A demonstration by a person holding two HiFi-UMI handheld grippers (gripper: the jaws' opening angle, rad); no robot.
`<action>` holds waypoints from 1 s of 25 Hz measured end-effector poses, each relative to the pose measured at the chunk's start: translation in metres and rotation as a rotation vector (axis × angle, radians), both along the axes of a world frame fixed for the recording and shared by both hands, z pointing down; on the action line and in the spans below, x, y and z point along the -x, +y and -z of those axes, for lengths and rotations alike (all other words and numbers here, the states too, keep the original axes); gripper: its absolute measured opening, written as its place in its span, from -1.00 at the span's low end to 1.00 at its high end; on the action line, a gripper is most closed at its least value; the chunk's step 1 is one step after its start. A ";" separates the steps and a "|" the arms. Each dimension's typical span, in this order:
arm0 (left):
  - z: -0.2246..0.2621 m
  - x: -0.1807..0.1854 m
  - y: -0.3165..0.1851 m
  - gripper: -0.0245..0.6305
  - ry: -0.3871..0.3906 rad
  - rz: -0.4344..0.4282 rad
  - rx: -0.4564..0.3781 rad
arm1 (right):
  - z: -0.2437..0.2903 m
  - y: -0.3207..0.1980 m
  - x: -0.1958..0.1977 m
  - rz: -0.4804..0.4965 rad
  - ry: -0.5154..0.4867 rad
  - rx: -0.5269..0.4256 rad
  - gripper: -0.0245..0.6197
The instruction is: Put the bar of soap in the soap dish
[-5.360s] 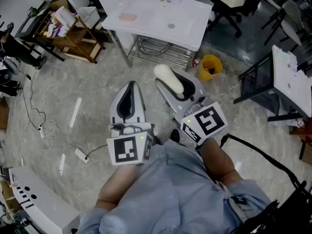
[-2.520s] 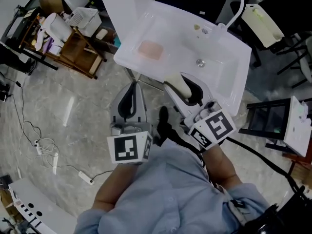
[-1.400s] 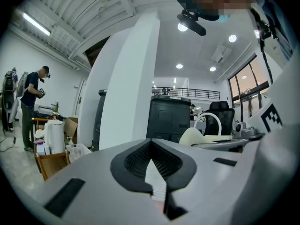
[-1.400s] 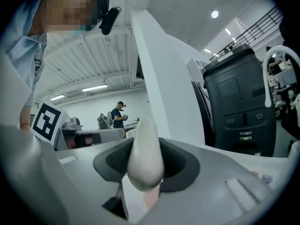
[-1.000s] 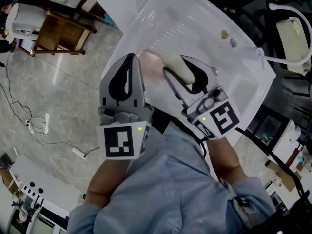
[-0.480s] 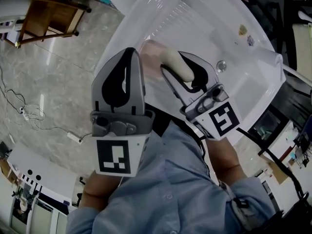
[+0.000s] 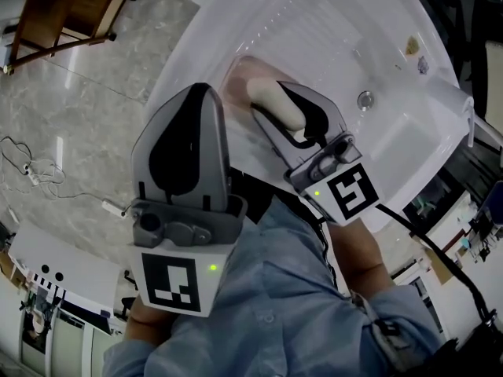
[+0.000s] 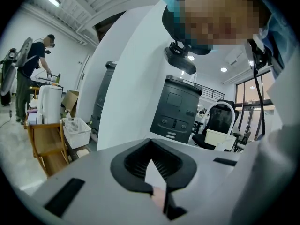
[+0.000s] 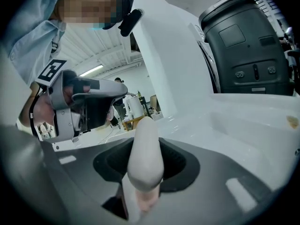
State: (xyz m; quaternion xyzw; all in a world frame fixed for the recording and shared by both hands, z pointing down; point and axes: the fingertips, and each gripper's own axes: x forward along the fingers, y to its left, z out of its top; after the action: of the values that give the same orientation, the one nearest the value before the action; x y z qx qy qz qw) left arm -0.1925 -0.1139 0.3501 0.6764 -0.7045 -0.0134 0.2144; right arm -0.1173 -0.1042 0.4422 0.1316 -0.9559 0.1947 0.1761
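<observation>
A cream oval bar of soap (image 7: 266,93) sticks out of my right gripper (image 7: 277,104), which is shut on it. The same soap (image 9: 144,153) stands upright between the dark pads in the right gripper view. Its far end hangs over a pink soap dish (image 7: 238,72) on the left ledge of the white sink (image 7: 314,30); whether they touch I cannot tell. My left gripper (image 7: 206,91) is beside it on the left at the sink's near edge, shut and holding nothing. Its jaws (image 8: 151,142) meet at the tips.
The sink's drain (image 7: 365,99) lies right of the soap. A wooden shelf cart (image 7: 55,14) stands on the marble floor to the left, with a white basket (image 8: 77,130) beside it. A person (image 8: 28,74) stands far left. A dark machine (image 8: 180,109) is behind the sink.
The person has come up to the sink and both grippers have sunk toward it. The right gripper has kept its hold and brought the soap over the pink dish.
</observation>
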 end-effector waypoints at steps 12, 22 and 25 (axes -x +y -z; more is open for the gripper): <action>-0.017 0.012 -0.006 -0.91 0.010 0.002 0.034 | -0.035 0.005 0.009 0.096 0.161 -0.128 -0.44; -0.012 0.010 -0.010 -0.91 0.008 -0.005 0.030 | -0.042 -0.006 0.003 0.090 0.225 -0.159 -0.33; -0.011 0.010 -0.011 -0.91 0.003 -0.006 0.028 | -0.039 -0.018 -0.002 0.040 0.224 -0.170 -0.32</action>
State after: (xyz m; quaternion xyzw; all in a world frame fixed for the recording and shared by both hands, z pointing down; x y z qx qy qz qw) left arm -0.2025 -0.1246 0.3614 0.6755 -0.7022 -0.0038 0.2251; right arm -0.1148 -0.1222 0.4814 0.1479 -0.9458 0.0934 0.2735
